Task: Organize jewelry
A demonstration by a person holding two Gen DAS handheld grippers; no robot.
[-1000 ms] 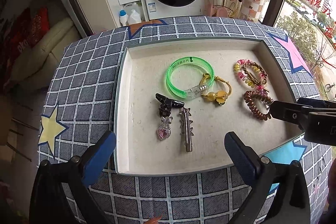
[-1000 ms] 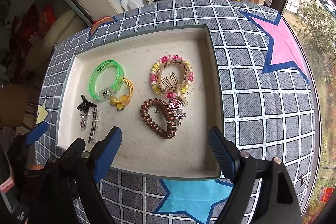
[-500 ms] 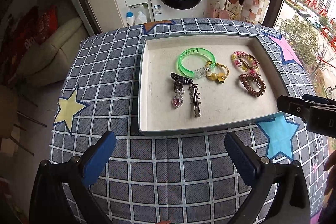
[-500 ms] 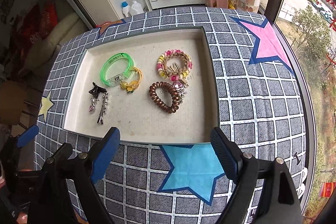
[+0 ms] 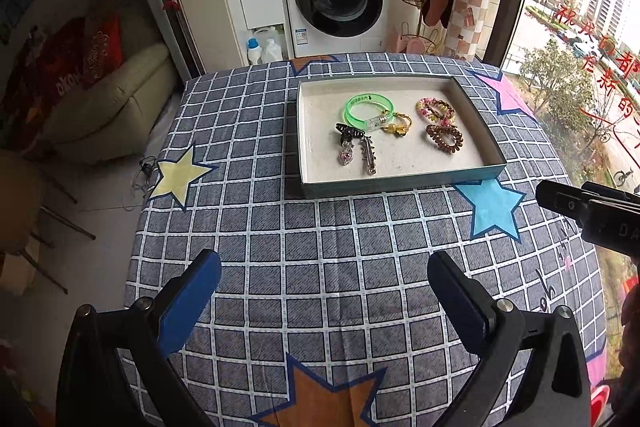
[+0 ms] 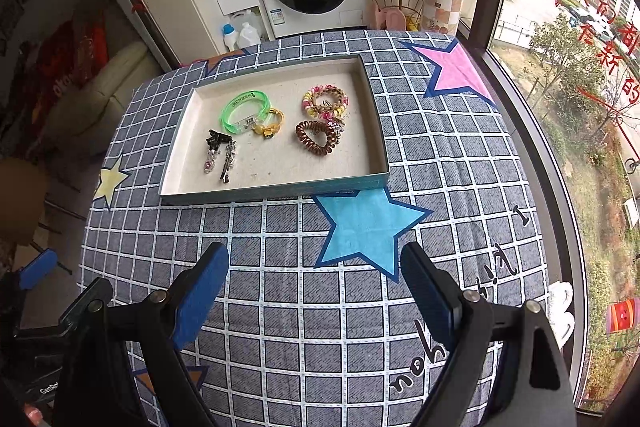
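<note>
**Jewelry Lies in the Box**

While both sets of blue-padded fingers are held wide apart with nothing between them, the left gripper (image 5: 324, 287) and right gripper (image 6: 314, 271) are seen above the checked tablecloth (image 5: 280, 247). The jewelry, a clear green plastic bangle (image 6: 243, 110) and a brown coiled hair tie (image 6: 317, 137) among it, is kept inside the shallow pale-lined box (image 6: 276, 191).

green bangle (image 5: 368, 109), brown coil tie (image 5: 444, 137), grey checked tablecloth (image 5: 320, 247)

The left gripper (image 5: 324, 287) is hanging wide open over the checked tablecloth (image 5: 280, 235). At twelve o'clock the tray (image 5: 400, 181) is holding a green bangle (image 5: 366, 109), hair ties and clips; the right gripper (image 5: 592, 205) is showing at three o'clock.
</note>
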